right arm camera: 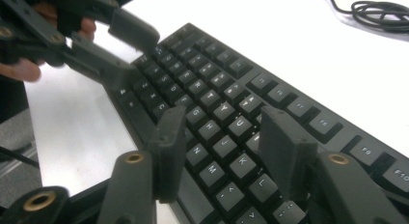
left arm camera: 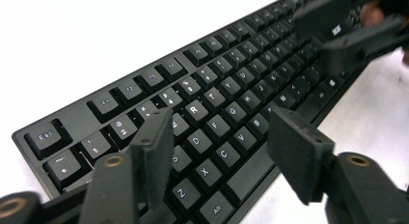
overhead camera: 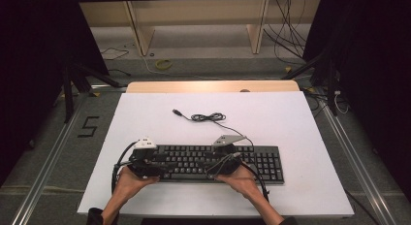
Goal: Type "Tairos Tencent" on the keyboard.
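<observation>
Left gripper (left arm camera: 219, 151) and right gripper (right arm camera: 219, 154) both hung open over the black keyboard (overhead camera: 213, 163), clamping nothing; it lay flat near the white table's (overhead camera: 300, 118) front edge. We judged it rigid, light, keys fragile, so we'd grab the frame's end edges.

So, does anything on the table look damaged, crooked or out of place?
Nothing stands out. The keyboard lies flat and square to the white board, with no key visibly missing. Its cable lies loosely bundled behind it, plug unconnected, which is untidy only.
</observation>
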Demonstrator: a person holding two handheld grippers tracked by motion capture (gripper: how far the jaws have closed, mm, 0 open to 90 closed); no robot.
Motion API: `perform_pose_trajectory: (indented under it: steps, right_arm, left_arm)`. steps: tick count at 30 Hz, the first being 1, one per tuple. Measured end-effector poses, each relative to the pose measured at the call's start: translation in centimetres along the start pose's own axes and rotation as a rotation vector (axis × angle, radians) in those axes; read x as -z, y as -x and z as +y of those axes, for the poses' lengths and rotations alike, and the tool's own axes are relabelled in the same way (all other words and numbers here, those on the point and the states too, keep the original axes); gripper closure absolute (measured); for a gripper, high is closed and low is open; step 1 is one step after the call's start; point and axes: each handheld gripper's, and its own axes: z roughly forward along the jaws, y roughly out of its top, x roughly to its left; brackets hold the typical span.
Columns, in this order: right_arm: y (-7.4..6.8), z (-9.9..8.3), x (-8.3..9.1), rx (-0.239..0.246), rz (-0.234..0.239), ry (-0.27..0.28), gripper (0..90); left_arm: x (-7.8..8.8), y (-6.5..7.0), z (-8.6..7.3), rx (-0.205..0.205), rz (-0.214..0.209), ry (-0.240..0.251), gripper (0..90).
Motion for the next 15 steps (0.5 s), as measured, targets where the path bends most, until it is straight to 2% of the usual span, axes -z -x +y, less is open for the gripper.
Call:
perform_pose_trajectory:
  steps: [5,15]
  right_arm:
    - [0.00,-0.04,0.27,-0.003,-0.002,0.006,47.4]
    - [-0.03,-0.11,0.43,0.000,-0.003,0.009,44.9]
  left_arm:
    - [-0.25,0.20,0.00,-0.010,0.001,-0.011,49.5]
    - [-0.55,0.35,-0.01,-0.023,-0.033,-0.032,66.2]
